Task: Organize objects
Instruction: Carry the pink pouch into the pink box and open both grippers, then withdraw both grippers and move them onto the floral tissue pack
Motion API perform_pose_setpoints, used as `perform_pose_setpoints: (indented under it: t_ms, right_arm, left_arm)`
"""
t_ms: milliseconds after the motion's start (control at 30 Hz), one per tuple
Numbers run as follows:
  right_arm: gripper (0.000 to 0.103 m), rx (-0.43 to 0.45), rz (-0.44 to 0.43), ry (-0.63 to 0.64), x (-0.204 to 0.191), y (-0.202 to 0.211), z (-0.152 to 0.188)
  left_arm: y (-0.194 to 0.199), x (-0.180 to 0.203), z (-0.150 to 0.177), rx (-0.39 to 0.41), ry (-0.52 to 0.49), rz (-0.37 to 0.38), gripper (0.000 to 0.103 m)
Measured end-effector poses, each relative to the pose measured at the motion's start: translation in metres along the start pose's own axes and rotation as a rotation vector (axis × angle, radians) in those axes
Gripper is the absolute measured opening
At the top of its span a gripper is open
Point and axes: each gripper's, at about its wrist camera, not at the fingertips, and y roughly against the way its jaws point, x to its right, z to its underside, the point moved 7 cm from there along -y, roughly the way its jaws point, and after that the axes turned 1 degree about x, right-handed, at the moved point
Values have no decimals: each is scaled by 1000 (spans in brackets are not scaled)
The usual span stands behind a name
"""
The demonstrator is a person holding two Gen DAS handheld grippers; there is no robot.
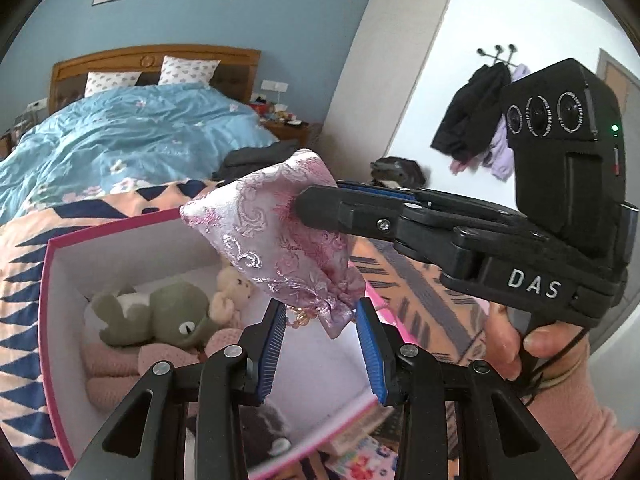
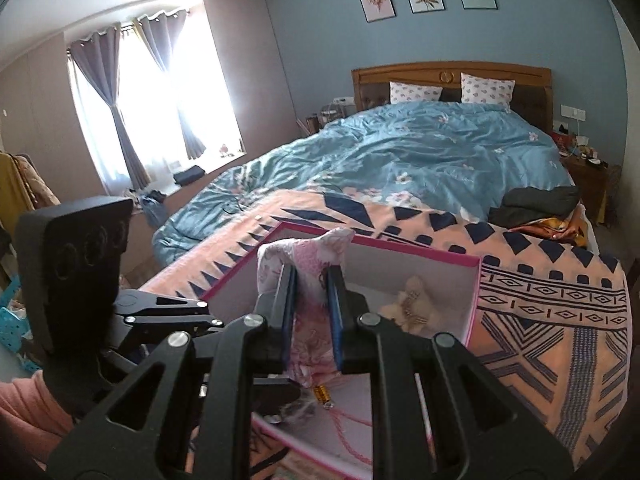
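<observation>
The left hand-held gripper (image 1: 320, 344) is seen with its blue pads spread slightly; the pouch's gathered neck hangs between them, and contact cannot be told. A pink brocade pouch (image 1: 276, 232) is held above a pink-rimmed box (image 1: 50, 280), which rests on a patterned blanket (image 2: 540, 288) at the bed's near end. In the box, a green plush toy (image 1: 160, 316) lies left of a cream plush (image 1: 234, 292). At the right, the right hand-held gripper (image 2: 312, 312) is pressed together on the pouch.
</observation>
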Motion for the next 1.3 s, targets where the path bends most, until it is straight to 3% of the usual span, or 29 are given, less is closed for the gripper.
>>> perform_pose_setpoints:
  t_ms: [367, 667, 767, 967, 1167, 1300]
  right_arm:
    - [17, -96, 52, -3, 36, -47, 6]
    - [17, -170, 204, 56, 61, -74, 12]
    - [18, -200, 259, 46, 71, -79, 13]
    - [19, -187, 251, 38, 73, -72, 18]
    - [25, -158, 212, -3, 70, -53, 21]
    - [36, -114, 154, -40, 60, -29, 26]
  left_arm:
    - [-48, -36, -10, -112, 95, -69, 37]
    - [-66, -41, -10, -173, 129, -109, 37]
    - [-65, -42, -10, -172, 133, -121, 37]
    - [-57, -43, -10, -143, 121, -127, 37]
    - [-33, -34, -9, -74, 101, -90, 46]
    - [-9, -20, -5, -21, 58, -74, 51]
